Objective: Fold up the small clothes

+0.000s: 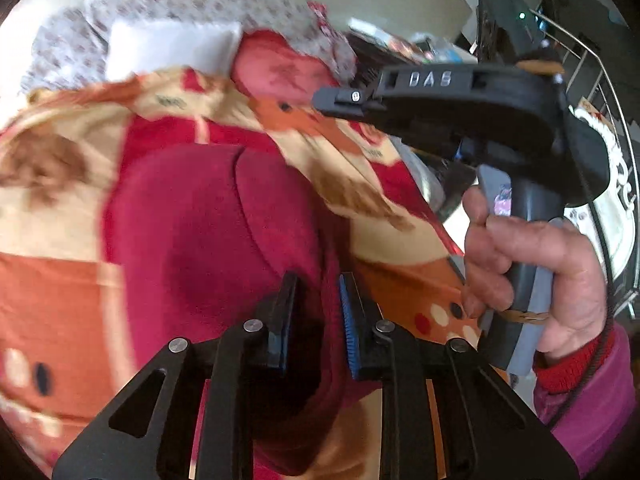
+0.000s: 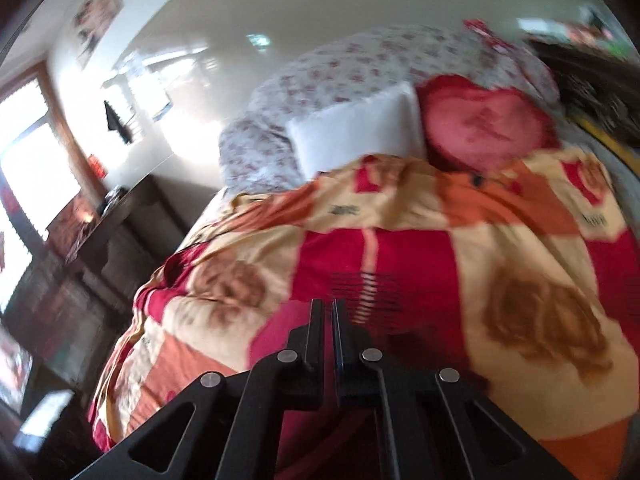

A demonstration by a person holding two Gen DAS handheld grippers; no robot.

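A dark red garment [image 1: 208, 232] lies spread on a bed covered by a red, orange and cream patterned quilt [image 1: 60, 208]. My left gripper [image 1: 319, 292] is open just above the garment's right part, with a fold of red cloth rising between its jaws. My right gripper [image 1: 460, 92] shows in the left wrist view, held in a hand at the right, above the quilt. In the right wrist view the right gripper [image 2: 328, 308] is shut with nothing visible between its jaws; red cloth [image 2: 288, 328] lies below it, blurred.
A white pillow [image 2: 360, 132], a red heart-shaped cushion [image 2: 488, 124] and a floral duvet [image 2: 360, 64] lie at the head of the bed. Dark furniture [image 2: 80, 248] stands left of the bed. A metal rack [image 1: 600, 92] stands at the right.
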